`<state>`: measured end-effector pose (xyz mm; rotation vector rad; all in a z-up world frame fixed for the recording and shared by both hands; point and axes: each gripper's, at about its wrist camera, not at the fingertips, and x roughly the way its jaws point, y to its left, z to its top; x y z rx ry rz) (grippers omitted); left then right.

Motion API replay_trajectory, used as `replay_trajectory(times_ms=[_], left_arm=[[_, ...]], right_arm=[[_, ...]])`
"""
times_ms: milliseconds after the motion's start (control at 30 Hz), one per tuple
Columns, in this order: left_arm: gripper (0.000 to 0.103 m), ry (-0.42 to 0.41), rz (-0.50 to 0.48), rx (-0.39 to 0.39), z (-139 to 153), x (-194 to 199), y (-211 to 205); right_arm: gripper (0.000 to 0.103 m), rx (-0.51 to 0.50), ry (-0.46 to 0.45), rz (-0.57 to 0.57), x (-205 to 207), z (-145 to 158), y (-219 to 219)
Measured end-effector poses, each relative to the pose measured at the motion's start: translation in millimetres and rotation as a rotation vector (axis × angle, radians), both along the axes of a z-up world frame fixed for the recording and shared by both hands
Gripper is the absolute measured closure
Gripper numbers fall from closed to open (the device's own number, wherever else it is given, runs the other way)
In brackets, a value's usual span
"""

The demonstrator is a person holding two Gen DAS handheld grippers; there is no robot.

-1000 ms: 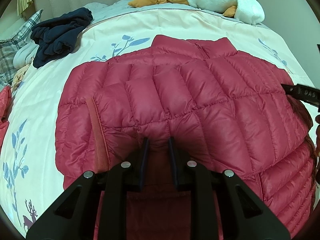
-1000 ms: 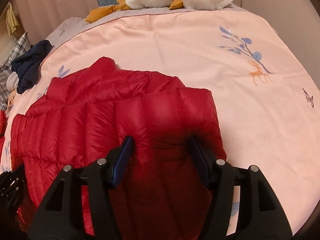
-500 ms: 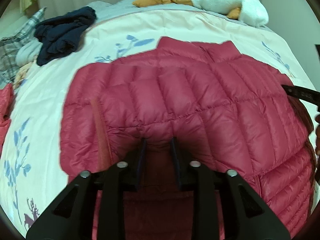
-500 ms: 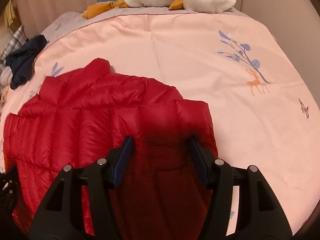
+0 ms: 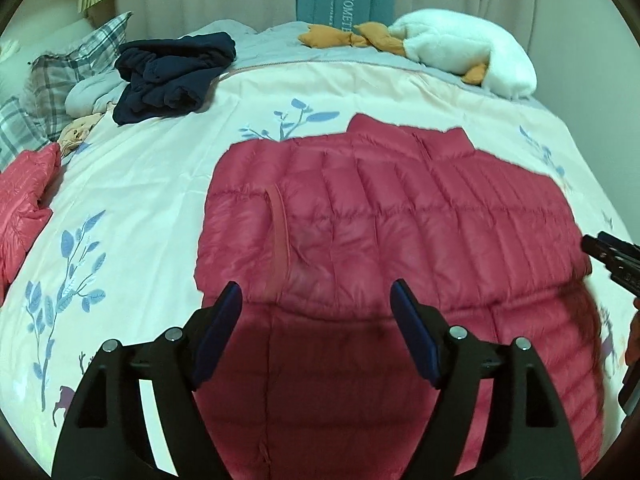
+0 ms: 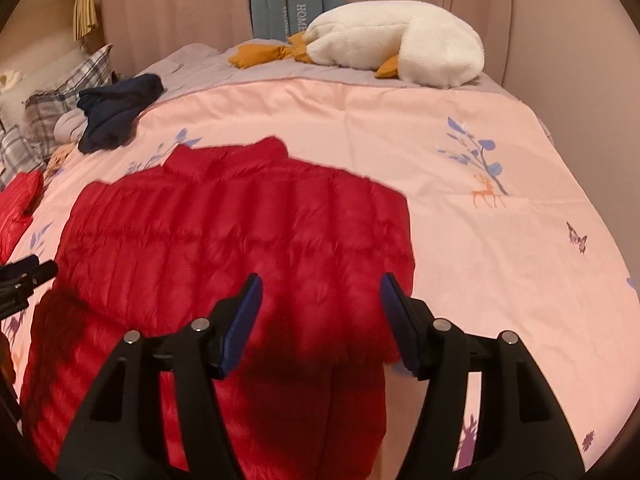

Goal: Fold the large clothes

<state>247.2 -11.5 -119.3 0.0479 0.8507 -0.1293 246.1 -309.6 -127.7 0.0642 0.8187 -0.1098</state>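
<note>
A red quilted down jacket (image 5: 400, 220) lies folded on the pink bedspread (image 5: 140, 184), collar toward the far side. It also fills the lower left of the right wrist view, red jacket (image 6: 240, 232). My left gripper (image 5: 316, 300) hovers open above the jacket's near fold, with nothing between its fingers. My right gripper (image 6: 320, 294) is open too, over the jacket's right edge and holding nothing. The right gripper's tip (image 5: 612, 252) shows at the right edge of the left wrist view; the left gripper's tip (image 6: 24, 276) shows at the left edge of the right wrist view.
A dark navy garment (image 5: 176, 76) lies bunched at the far left of the bed, next to plaid pillows (image 5: 52, 92). Another red garment (image 5: 24, 196) sits at the left edge. A white plush goose (image 6: 396, 48) lies along the far side, by the curtain.
My left gripper was shut on the jacket's folded edge; it has let go and opened. Both grippers have pulled back and up, so more of the bed shows. The jacket lies flat.
</note>
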Motion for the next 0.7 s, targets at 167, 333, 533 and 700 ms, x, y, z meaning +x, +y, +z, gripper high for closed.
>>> replay_trajectory(times_ms=[167, 333, 533, 700], left_arm=[[0.026, 0.063, 0.02, -0.029, -11.8, -3.3, 1.7], [0.026, 0.034, -0.023, -0.013, 1.9, -27.1, 0.4], [0.026, 0.026, -0.115, 0.004, 9.0, -73.3, -8.0], [0.026, 0.037, -0.125, 0.028, -4.9, -118.2, -6.0]], right_arm=[[0.039, 0.045, 0.149, -0.032, 20.3, -42.3, -3.0], [0.039, 0.025, 0.119, -0.033, 6.7, -26.1, 6.7], [0.036, 0.046, 0.029, 0.068, -59.5, 6.0, 35.2], [0.035, 0.069, 0.056, 0.122, -117.5, 2.7, 60.6]])
